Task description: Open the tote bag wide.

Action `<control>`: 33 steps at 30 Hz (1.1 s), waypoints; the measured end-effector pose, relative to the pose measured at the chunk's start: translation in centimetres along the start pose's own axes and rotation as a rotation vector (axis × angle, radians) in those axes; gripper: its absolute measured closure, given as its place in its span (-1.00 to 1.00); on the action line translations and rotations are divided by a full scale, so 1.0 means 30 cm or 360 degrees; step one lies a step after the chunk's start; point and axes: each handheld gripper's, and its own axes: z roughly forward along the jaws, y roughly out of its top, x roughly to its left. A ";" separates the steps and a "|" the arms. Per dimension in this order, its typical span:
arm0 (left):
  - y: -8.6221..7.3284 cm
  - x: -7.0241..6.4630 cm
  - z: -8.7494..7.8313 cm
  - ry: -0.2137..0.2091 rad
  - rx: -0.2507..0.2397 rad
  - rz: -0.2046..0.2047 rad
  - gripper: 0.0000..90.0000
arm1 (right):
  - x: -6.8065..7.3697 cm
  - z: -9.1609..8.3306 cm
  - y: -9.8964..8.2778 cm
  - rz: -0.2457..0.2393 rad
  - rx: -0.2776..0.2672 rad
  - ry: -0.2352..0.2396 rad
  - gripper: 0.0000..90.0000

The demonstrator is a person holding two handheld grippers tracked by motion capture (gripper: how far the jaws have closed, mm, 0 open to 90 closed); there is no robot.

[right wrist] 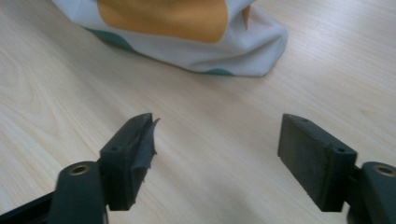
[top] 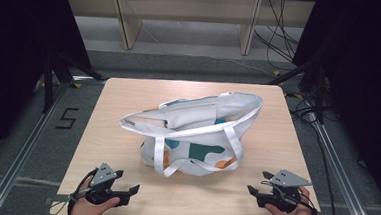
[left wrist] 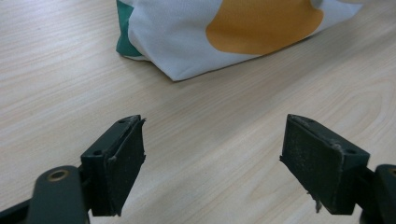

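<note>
Two hand-held grippers — left [top: 132,190], right [top: 251,190] — jaws apart, empty | soft cloth tote bag [top: 197,133] | pale woodgrain table [top: 129,98]

One tote bag [top: 197,133], one table [top: 129,98], two grippers.

The right tool [right wrist: 217,154] stands wide apart over the pale wooden worktop [right wrist: 56,93], empty, near a white cloth bag with orange and teal patches [right wrist: 187,42].

Light wood table [top: 129,98] on grey floor [top: 36,143]; wooden shelf unit [top: 129,18] at back; cables [top: 283,38] top rt; dark sides.
</note>
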 end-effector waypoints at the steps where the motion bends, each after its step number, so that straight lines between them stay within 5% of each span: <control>1: 0.005 -0.002 -0.002 -0.0009 -0.0015 -0.0014 -0.54 | -0.006 0.000 0.005 -0.0026 -0.0020 0.0001 -0.28; 7: 0.039 0.004 -0.028 -0.0033 -0.0039 -0.0007 -0.18 | -0.023 -0.034 0.054 -0.0026 -0.0091 0.0003 0.14; 14: 0.065 -0.011 -0.045 -0.0081 -0.0023 0.0099 0.63 | -0.061 -0.085 0.123 -0.0128 -0.0222 0.0017 0.88; 17: 0.085 -0.013 -0.061 -0.0084 -0.0069 0.0107 0.79 | -0.060 -0.099 0.146 -0.0114 -0.0246 0.0027 0.97; 18: 0.095 -0.013 -0.067 -0.0088 -0.0096 0.0110 0.84 | -0.072 -0.103 0.163 -0.0176 -0.0283 0.0022 1.00; 20: 0.123 -0.009 -0.084 -0.0112 -0.0134 0.0132 0.92 | -0.067 -0.114 0.195 -0.0162 -0.0321 0.0027 1.00; 21: 0.138 -0.011 -0.093 -0.0119 -0.0159 0.0109 0.98 | -0.069 -0.126 0.240 -0.0229 -0.0343 0.0033 1.00; 25: 0.223 -0.011 -0.138 -0.0159 -0.0199 0.0156 0.99 | -0.061 -0.154 0.312 -0.0296 -0.0374 0.0005 1.00; 28: 0.301 -0.001 -0.165 -0.0161 -0.0252 0.0159 0.99 | -0.067 -0.180 0.413 -0.0338 -0.0478 -0.0023 1.00; 33: 0.436 0.008 -0.181 -0.0148 -0.0320 0.0221 0.99 | -0.075 -0.179 0.511 -0.0383 -0.0489 -0.0029 1.00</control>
